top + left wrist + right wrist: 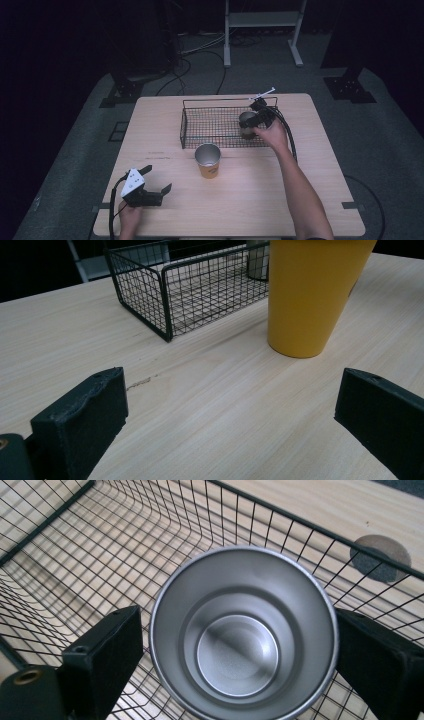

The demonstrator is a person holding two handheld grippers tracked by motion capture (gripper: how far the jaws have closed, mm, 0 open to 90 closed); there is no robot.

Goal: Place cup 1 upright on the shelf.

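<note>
A black wire basket [220,99] stands at the back middle of the wooden table [310,200]. At its right end an upright steel cup [246,124] stands inside it, with my right gripper [251,121] shut on it. In the right gripper view the jaws press both sides of the steel cup [245,635], over the basket's mesh [75,555]. A yellow cup [208,162] with a metal lining stands just in front of the basket. My left gripper [157,178] rests open near the front left edge. Its view shows the yellow cup [310,295] and the basket [165,305] beyond the gripper [230,390].
A round grey cable port [381,555] sits in the tabletop just outside the basket. Bare wood lies between the left gripper and the yellow cup. Beyond the table are a dark floor with cables [200,55] and a white frame stand [260,20].
</note>
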